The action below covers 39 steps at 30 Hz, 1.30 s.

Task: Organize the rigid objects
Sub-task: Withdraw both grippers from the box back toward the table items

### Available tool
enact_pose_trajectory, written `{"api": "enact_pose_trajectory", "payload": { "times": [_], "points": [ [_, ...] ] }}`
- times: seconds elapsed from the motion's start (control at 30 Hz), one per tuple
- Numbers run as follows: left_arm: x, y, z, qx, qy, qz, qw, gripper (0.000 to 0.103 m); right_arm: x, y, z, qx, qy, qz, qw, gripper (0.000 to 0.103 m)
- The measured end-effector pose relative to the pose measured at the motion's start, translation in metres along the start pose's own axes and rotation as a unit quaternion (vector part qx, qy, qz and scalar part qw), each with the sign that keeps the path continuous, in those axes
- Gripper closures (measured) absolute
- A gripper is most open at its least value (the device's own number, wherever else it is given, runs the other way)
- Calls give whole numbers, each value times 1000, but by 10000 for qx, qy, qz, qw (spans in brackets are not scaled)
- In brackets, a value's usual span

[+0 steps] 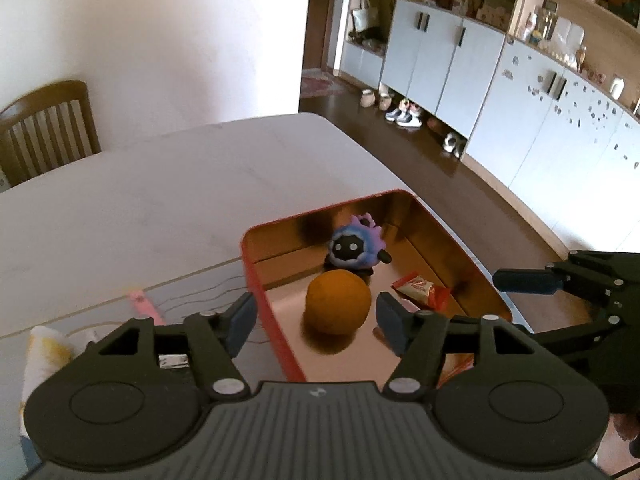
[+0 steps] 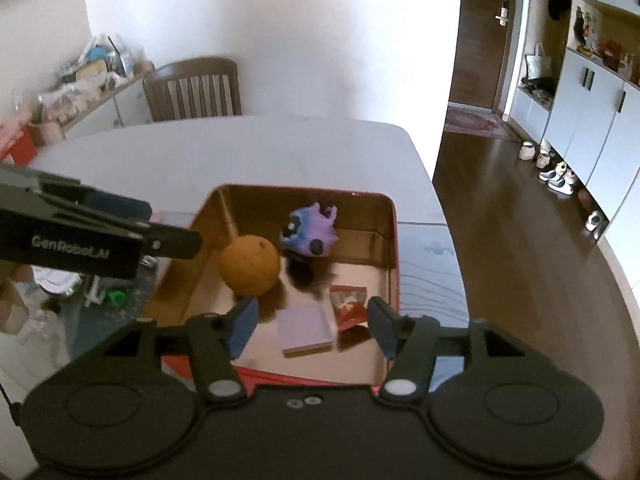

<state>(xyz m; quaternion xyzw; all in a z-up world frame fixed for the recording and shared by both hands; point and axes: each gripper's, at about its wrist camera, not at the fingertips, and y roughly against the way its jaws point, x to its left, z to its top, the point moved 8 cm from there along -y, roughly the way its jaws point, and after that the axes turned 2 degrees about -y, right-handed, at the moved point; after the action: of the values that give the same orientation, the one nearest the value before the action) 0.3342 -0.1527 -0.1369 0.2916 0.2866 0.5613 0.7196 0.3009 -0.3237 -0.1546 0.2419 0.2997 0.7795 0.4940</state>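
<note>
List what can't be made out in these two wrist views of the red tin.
- Left wrist view: the left claw hides the tin's near end.
- Right wrist view: red snack packet print is too blurred to read.
- Right wrist view: clutter left of the tin, including a green item, is blurred and partly behind the left claw.

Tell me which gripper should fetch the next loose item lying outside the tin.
Left, probably. The left gripper hangs open at the tin's left wall, nearest the pink item outside. The right gripper hangs over the tin.
</note>
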Motion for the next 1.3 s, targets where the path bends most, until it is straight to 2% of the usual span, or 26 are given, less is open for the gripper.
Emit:
{"api": "enact_pose_trajectory", "payload": {
  "times": [0.2, 0.37, 0.43, 0.53, 0.63, 0.7, 0.83, 1.3],
  "points": [
    [16, 28, -7, -185, 74, 12, 9998, 38, 18, 14, 2, -118, -126, 100, 9998, 38],
    [30, 49, -15, -294, 103, 46, 9995, 38, 34, 24, 0, -230, -226, 173, 9993, 26],
    [36, 55, -19, -308, 134, 51, 9994, 36, 41, 27, -1, -270, -278, 170, 9991, 18],
    [50, 67, -24, -374, 150, 224, 9989, 30, 49, 28, -4, -247, -350, 127, 9990, 16],
    [65, 79, -28, -460, 196, 278, 9984, 28, 59, 29, -7, -248, -418, 121, 9987, 12],
    [74, 86, -30, -513, 235, 319, 9979, 22, 67, 30, -8, -269, -440, 130, 9986, 10],
    [97, 100, -37, -579, 360, 407, 9968, 21, 86, 34, -9, -355, -445, 167, 9982, 3],
    [187, 116, -58, -661, 786, 837, 9912, 19, 166, 26, -15, -323, -272, 432, 9982, 0]
  ]
}}
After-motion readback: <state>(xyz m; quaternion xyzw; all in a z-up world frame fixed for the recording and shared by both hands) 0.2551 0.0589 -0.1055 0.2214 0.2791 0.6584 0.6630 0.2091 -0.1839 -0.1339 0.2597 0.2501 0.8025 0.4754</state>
